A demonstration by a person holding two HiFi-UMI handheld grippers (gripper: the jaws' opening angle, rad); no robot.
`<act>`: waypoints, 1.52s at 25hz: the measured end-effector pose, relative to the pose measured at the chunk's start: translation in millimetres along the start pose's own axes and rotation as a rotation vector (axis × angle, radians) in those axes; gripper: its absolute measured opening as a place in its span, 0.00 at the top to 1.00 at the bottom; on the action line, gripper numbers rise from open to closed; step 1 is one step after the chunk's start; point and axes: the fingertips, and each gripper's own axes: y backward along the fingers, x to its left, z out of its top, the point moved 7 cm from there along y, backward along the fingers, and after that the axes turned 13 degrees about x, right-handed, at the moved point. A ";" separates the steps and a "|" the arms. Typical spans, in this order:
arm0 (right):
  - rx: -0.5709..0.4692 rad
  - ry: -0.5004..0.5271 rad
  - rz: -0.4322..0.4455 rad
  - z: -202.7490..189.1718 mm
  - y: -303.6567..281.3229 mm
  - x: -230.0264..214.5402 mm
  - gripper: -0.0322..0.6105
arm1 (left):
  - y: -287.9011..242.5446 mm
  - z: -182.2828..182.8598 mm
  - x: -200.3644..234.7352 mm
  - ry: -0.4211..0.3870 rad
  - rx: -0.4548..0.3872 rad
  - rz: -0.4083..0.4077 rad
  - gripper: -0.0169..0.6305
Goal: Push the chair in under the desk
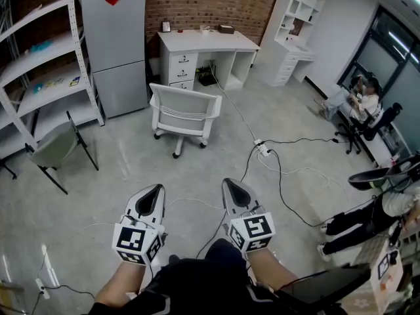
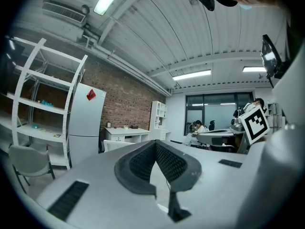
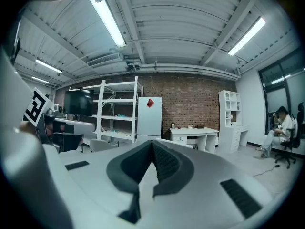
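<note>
Both grippers are near, at bottom centre of the head view, side by side and pointing far. The left gripper (image 1: 156, 189) has its fingers together with nothing between them, confirmed in its own view (image 2: 155, 143). The right gripper (image 1: 228, 183) is the same, pads meeting at the tip and empty (image 3: 152, 142). The forearms behind them are cut off by the bottom edge. The chair (image 1: 184, 113) is white and on casters, standing on open floor well apart from both grippers, with its backrest toward the near side. It is out from the desk (image 1: 205, 41), not under it, and sits in front of the drawer stack, left of the kneehole. The seat hides most of the chair base. The kneehole is dark, with something black and a cable (image 1: 236, 113) running out of it, and I can't tell what's inside. The cable ends at a power strip (image 1: 264, 149) on the floor. A tall grey cabinet (image 1: 118, 38) stands left of the desk, with a white rack (image 1: 39, 51) farther left, partly out of frame. A grey folding chair (image 1: 56, 146) is on the near left. A seated person (image 1: 365, 101) is at the far right, small and hard to make out. In both gripper views the gripper body blocks the floor, so only a sliver of the chair (image 2: 116, 144) shows past the left one.
</note>
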 end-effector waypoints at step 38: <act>0.012 0.040 0.156 64.7 -247.8 -158.0 0.94 | -256.0 76.1 97.8 0.040 0.084 0.091 0.96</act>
